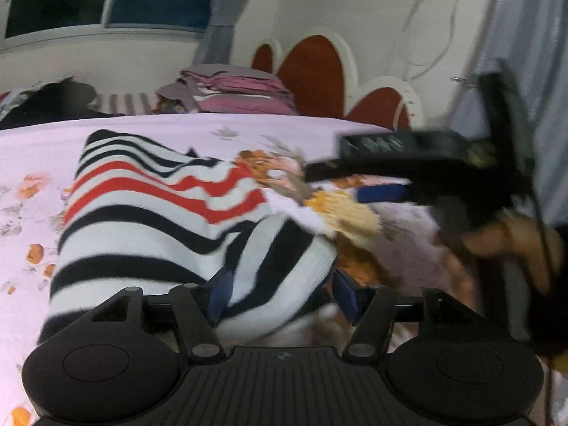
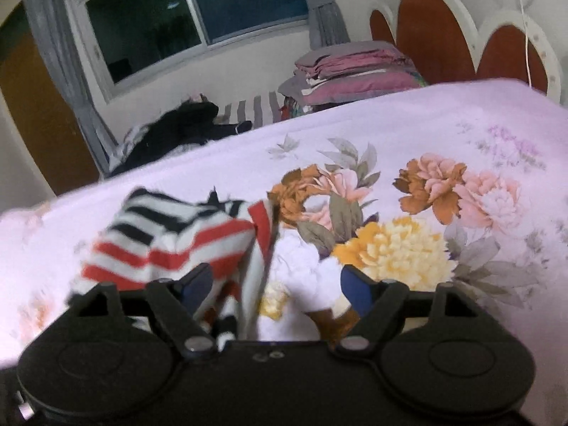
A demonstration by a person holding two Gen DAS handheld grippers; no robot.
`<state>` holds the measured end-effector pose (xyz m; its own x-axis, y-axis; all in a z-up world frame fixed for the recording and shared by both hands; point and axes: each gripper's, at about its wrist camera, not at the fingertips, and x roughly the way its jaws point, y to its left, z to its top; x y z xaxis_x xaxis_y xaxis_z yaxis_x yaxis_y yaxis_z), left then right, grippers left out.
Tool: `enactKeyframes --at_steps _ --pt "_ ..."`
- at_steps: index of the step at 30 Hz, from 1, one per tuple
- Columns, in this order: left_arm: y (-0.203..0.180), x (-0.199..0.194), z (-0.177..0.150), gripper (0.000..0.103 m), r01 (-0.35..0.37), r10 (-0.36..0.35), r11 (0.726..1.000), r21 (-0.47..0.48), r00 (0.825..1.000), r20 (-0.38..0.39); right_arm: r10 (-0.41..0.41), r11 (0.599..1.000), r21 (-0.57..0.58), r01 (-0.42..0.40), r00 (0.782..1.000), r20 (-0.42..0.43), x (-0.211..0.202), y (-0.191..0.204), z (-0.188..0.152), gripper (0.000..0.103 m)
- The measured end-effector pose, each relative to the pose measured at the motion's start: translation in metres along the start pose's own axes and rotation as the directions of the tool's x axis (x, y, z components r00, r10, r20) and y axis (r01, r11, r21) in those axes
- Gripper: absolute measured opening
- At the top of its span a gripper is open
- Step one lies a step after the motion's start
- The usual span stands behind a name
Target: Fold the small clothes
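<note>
A small striped garment (image 1: pixel 152 220), white with black and red stripes, lies on the pink floral bed sheet (image 1: pixel 32 156). My left gripper (image 1: pixel 280 294) is open, its blue fingers wide apart with a fold of the garment lying between them. My right gripper (image 2: pixel 277 287) is open too, just right of the garment's red-striped edge (image 2: pixel 170 248), with some cloth by its left finger (image 2: pixel 197 287). The right gripper also shows in the left wrist view (image 1: pixel 365 181), blurred, hovering over the sheet right of the garment.
A stack of folded pink and grey bedding (image 2: pixel 355 74) sits at the far side of the bed by the red and white headboard (image 2: pixel 436 32). Dark clothes (image 2: pixel 177 131) lie at the far left under the window (image 2: pixel 184 10).
</note>
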<state>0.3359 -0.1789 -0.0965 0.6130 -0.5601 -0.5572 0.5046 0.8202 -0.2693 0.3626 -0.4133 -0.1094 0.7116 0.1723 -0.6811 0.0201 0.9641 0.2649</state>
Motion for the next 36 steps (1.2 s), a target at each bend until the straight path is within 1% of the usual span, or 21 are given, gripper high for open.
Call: enactKeyframes --at_steps 1,3,4,6,8,9,11,12,16,18,19,20,21,23,25,27,29,30,32,34,36 --pt "0.0 -0.005 -0.001 0.061 0.014 -0.014 1.0 -0.005 1.0 -0.002 0.045 0.999 0.026 -0.044 0.999 -0.026 0.002 0.0 0.001 0.08" --pt "0.002 -0.023 -0.003 0.061 0.01 -0.01 1.0 -0.018 1.0 0.009 0.119 0.991 0.076 -0.113 0.989 -0.084 0.007 0.004 -0.001 0.08" --pt "0.008 -0.033 -0.003 0.061 0.002 -0.002 1.0 -0.028 1.0 0.022 0.156 0.985 0.093 -0.146 0.982 -0.11 0.01 0.007 -0.003 0.079" --pt "0.02 -0.051 -0.003 0.061 -0.032 0.035 0.998 -0.058 0.998 0.052 0.228 0.969 0.13 -0.209 0.961 -0.159 0.019 0.012 -0.009 0.073" --pt "0.036 -0.064 -0.001 0.061 -0.077 0.084 0.993 -0.085 0.993 0.078 0.257 0.961 0.158 -0.228 0.946 -0.198 0.029 0.016 -0.014 0.064" --pt "0.044 -0.07 -0.001 0.061 -0.108 0.116 0.99 -0.093 0.989 0.089 0.259 0.96 0.166 -0.226 0.942 -0.215 0.035 0.017 -0.016 0.064" --pt "0.06 -0.072 0.0 0.061 -0.163 0.173 0.981 -0.103 0.981 0.091 0.276 0.952 0.199 -0.231 0.93 -0.241 0.044 0.017 -0.02 0.059" --pt "0.07 -0.072 0.0 0.061 -0.197 0.208 0.973 -0.12 0.975 0.084 0.281 0.95 0.209 -0.231 0.927 -0.249 0.048 0.016 -0.022 0.058" --pt "0.1 -0.059 0.0 0.061 -0.265 0.28 0.946 -0.185 0.958 0.063 0.309 0.933 0.273 -0.234 0.911 -0.274 0.069 0.015 -0.027 0.057" --pt "0.109 -0.048 -0.001 0.061 -0.277 0.294 0.937 -0.212 0.954 0.052 0.306 0.935 0.264 -0.236 0.915 -0.263 0.074 0.02 -0.029 0.057" --pt "0.113 -0.045 -0.002 0.061 -0.281 0.299 0.931 -0.23 0.953 0.044 0.298 0.94 0.248 -0.235 0.919 -0.259 0.075 0.024 -0.028 0.054" --pt "0.116 -0.043 -0.003 0.061 -0.276 0.295 0.929 -0.245 0.954 0.045 0.292 0.945 0.228 -0.236 0.922 -0.256 0.077 0.028 -0.027 0.045" --pt "0.118 -0.04 -0.003 0.061 -0.277 0.298 0.927 -0.255 0.953 0.047 0.286 0.948 0.213 -0.235 0.924 -0.253 0.078 0.032 -0.026 0.04" --pt "0.117 -0.034 0.001 0.061 -0.275 0.299 0.925 -0.263 0.953 0.054 0.249 0.963 0.165 -0.214 0.939 -0.237 0.077 0.037 -0.024 0.025" --pt "0.115 -0.026 0.007 0.061 -0.275 0.3 0.926 -0.259 0.952 0.061 0.219 0.974 0.098 -0.203 0.955 -0.199 0.07 0.045 -0.019 0.022" --pt "0.113 -0.019 0.011 0.061 -0.265 0.289 0.931 -0.249 0.955 0.062 0.174 0.984 -0.022 -0.179 0.976 -0.133 0.056 0.06 -0.011 0.021" --pt "0.11 -0.013 0.014 0.061 -0.255 0.277 0.936 -0.243 0.959 0.063 0.147 0.981 -0.117 -0.153 0.987 -0.058 0.041 0.071 -0.003 0.02" --pt "0.108 -0.01 0.015 0.061 -0.251 0.273 0.938 -0.237 0.96 0.065 0.138 0.98 -0.141 -0.142 0.99 -0.032 0.036 0.072 0.0 0.02" --pt "0.104 -0.003 0.015 0.061 -0.243 0.264 0.942 -0.233 0.962 0.063 0.123 0.979 -0.162 -0.126 0.992 -0.032 0.035 0.067 0.004 0.02" --pt "0.101 0.006 0.013 0.061 -0.229 0.247 0.943 -0.242 0.968 0.047 0.076 0.984 -0.157 -0.083 0.996 -0.052 0.044 0.053 -0.001 0.02" --pt "0.097 0.014 0.01 0.062 -0.226 0.242 0.948 -0.225 0.969 0.044 0.051 0.996 -0.062 -0.057 0.994 -0.094 0.059 0.032 -0.009 0.02"
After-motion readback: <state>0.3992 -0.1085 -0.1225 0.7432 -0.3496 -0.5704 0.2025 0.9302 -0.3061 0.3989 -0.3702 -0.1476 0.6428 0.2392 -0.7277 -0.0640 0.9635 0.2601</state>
